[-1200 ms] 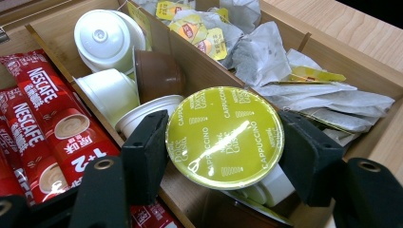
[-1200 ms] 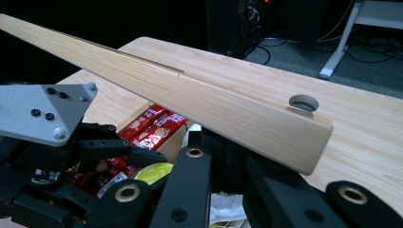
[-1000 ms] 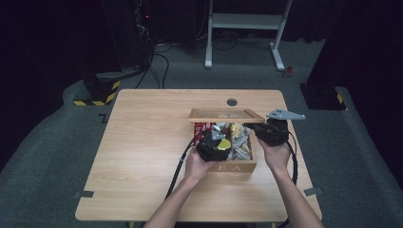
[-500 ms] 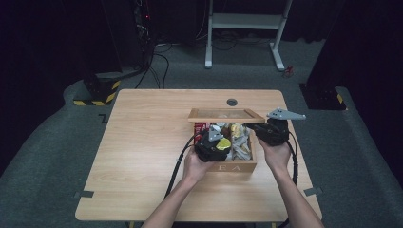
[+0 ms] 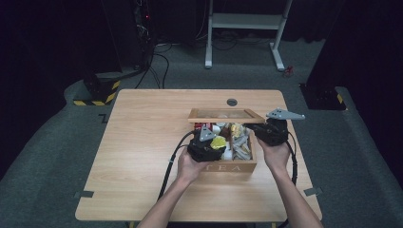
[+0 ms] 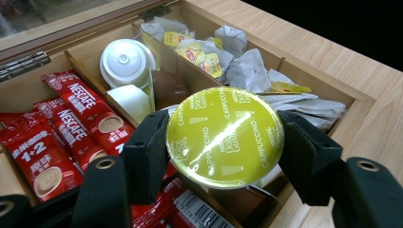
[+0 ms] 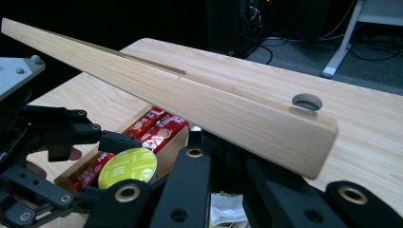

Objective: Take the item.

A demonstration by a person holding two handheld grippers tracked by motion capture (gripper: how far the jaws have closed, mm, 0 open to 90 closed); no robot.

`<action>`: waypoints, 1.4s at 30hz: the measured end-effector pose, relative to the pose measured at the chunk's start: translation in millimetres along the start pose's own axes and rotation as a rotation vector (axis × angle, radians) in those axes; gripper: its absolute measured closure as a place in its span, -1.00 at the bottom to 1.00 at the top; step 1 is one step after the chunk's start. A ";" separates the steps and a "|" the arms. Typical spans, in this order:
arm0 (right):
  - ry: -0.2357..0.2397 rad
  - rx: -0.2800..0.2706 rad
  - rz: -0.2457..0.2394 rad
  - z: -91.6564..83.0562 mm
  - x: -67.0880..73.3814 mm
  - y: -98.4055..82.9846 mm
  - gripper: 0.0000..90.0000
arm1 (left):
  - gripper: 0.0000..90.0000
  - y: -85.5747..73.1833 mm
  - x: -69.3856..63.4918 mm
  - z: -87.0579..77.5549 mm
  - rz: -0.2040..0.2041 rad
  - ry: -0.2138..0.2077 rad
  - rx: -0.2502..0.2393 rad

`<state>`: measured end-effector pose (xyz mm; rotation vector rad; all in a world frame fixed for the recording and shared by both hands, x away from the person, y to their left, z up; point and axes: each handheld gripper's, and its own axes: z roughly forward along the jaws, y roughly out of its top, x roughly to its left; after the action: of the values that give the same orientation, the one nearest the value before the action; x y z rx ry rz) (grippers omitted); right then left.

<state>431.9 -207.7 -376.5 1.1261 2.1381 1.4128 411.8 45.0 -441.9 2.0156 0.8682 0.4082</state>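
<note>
Left tongs (image 6: 223,142) clamp a round yellow-lidded coffee capsule (image 6: 225,135) above the wooden tea box (image 5: 229,166); right tongs (image 7: 223,156) grip its raised lid (image 7: 190,99). Lifting straight should clear the dividers.

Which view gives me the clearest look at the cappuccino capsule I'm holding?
The left gripper view: the yellow cappuccino capsule sits large between the left gripper pads, its lid print readable. The right gripper view shows it small and farther off, under the raised tea box lid. The high view gives a small yellow spot.
</note>
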 end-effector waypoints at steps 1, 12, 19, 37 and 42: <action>-0.001 0.001 0.000 -0.1 0.3 0.2 1.00 | -0.14 -0.2 0.3 -1.3 0.002 -0.001 -0.002; 0.000 -0.002 0.000 -0.1 0.9 -1.0 1.00 | -0.14 -9.4 8.1 -20.8 -0.021 -0.001 -0.025; 0.002 0.002 0.003 3.2 2.2 -2.2 1.00 | -0.14 -12.7 14.7 -32.1 -0.031 0.007 -0.043; 0.006 -0.001 0.011 3.4 2.0 -2.1 1.00 | -0.14 -22.7 25.9 -56.4 -0.056 0.040 -0.057; 0.003 0.000 0.009 3.4 2.2 -1.8 1.00 | -0.14 -31.6 37.1 -65.5 -0.096 0.056 -0.062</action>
<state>432.0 -204.3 -379.3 1.1354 2.1383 1.4191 386.9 122.3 -432.9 1.9057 0.9709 0.4341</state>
